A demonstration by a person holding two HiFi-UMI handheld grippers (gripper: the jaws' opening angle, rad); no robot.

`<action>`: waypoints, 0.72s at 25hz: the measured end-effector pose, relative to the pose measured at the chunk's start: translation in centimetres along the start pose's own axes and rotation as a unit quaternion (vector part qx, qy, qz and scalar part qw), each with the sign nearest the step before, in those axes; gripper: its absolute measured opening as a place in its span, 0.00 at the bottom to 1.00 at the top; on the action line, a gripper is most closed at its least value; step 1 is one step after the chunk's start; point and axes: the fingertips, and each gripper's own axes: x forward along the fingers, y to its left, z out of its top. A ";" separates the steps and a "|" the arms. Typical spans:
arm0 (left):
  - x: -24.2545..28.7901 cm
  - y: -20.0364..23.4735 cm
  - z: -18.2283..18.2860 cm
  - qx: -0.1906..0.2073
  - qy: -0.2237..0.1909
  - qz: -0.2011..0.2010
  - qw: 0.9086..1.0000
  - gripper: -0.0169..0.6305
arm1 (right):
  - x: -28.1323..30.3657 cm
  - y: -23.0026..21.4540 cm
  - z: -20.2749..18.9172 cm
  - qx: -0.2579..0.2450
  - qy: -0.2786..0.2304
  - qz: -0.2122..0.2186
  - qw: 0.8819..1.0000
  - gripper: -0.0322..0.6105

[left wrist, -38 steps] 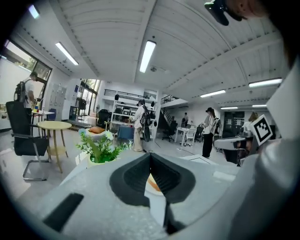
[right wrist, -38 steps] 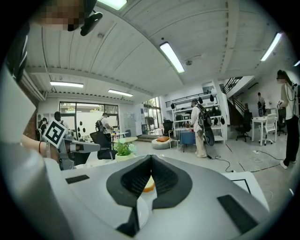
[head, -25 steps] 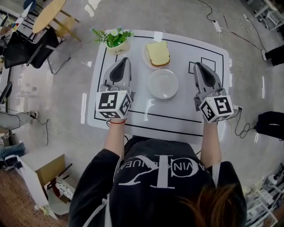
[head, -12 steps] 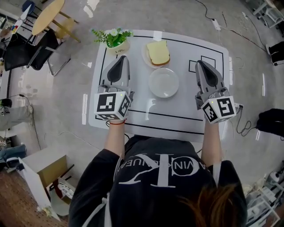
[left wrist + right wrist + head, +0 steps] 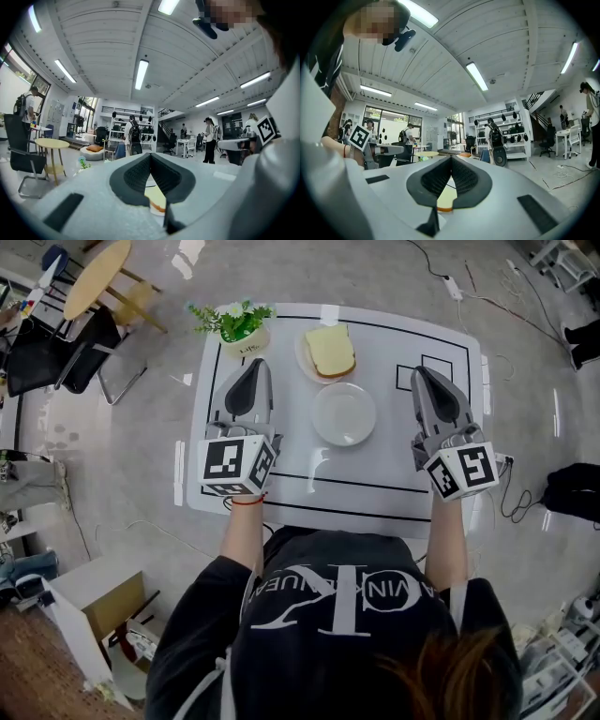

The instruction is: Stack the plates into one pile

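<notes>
White table (image 5: 394, 465) bears plant (image 5: 234, 322), empty plate (image 5: 344, 414), far plate (image 5: 304, 358) (topped, seemingly, with bread (image 5: 330, 350)).

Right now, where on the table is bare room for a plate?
Free: near strip of table between left gripper and right gripper, in front of the empty plate; also between that plate and the right gripper. Crowded: far left, around plant pot and bread plate.
</notes>
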 end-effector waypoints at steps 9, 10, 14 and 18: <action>0.4 -0.2 -0.2 0.000 0.002 -0.003 1.000 0.04 | -0.1 -0.1 -0.1 -0.002 -0.001 0.001 1.000 0.05; 0.4 -0.2 -0.3 0.000 0.002 -0.004 1.000 0.04 | -0.1 -0.1 -0.1 -0.003 -0.001 0.001 1.000 0.05; 0.6 -0.2 -0.3 -0.002 0.003 -0.006 1.000 0.04 | 0.0 -0.3 0.0 -0.001 -0.002 0.000 1.000 0.05; 0.7 -0.1 -0.2 -0.003 0.004 -0.005 1.000 0.04 | 0.0 -0.4 0.0 0.002 -0.003 -0.001 1.000 0.05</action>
